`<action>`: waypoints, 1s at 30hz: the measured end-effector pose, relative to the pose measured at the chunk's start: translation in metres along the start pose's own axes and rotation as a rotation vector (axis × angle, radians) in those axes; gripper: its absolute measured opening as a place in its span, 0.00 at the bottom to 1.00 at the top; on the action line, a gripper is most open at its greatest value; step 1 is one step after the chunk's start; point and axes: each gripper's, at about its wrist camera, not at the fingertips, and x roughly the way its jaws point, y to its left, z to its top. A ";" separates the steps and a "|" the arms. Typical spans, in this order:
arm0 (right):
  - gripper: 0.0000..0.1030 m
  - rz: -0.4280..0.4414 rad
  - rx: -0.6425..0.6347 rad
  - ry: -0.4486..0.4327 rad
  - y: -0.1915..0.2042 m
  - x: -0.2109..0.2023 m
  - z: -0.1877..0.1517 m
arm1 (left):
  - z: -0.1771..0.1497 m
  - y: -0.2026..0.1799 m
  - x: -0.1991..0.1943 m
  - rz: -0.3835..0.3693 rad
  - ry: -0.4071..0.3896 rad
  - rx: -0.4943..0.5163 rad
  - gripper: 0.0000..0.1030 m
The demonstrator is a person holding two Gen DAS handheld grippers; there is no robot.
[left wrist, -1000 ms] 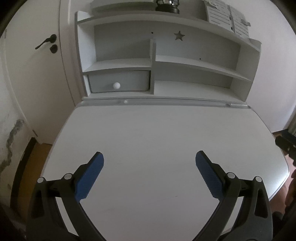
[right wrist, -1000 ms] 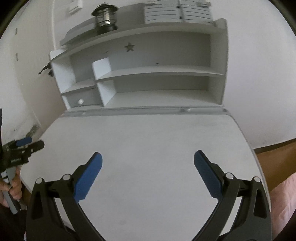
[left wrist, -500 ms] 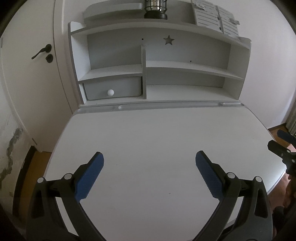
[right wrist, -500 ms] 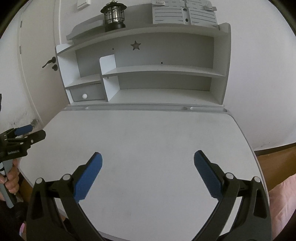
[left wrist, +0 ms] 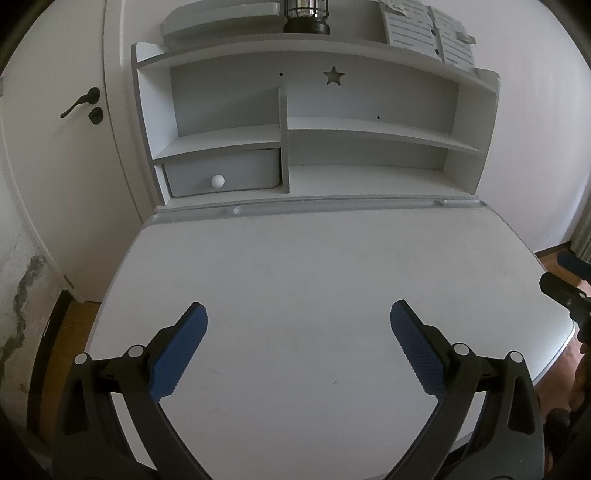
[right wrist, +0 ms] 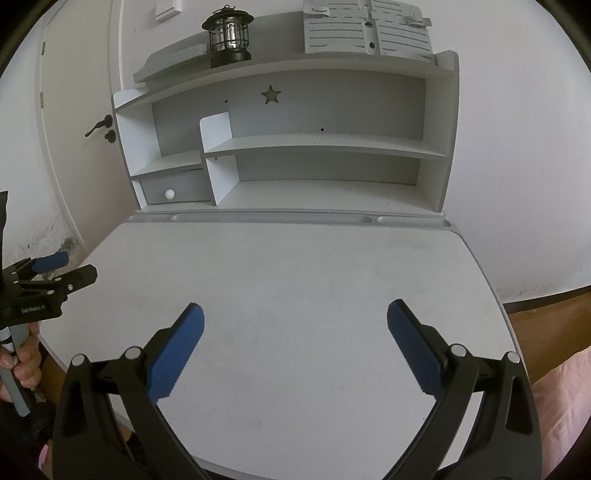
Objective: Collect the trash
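Both views have pulled back and tilted up in the last second, so you now see more desk. Your left hand-held gripper [left wrist: 298, 341] and right hand-held gripper [right wrist: 295, 343] are spread wide and hold nothing. Ahead, the white matte desk [right wrist: 295, 266] shows no trash, so its place and long axis cannot be told. Beyond stands the grey shelf unit [right wrist: 317, 147].

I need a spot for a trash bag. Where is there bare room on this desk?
The desk top is bare from the pen groove to its near edge. The hutch's lower shelf is bare too. Only the top shelf is taken, by a lantern and a slatted panel.
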 end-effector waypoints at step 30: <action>0.93 -0.001 -0.001 0.007 -0.001 -0.001 -0.002 | -0.004 0.004 0.012 0.009 0.033 -0.008 0.94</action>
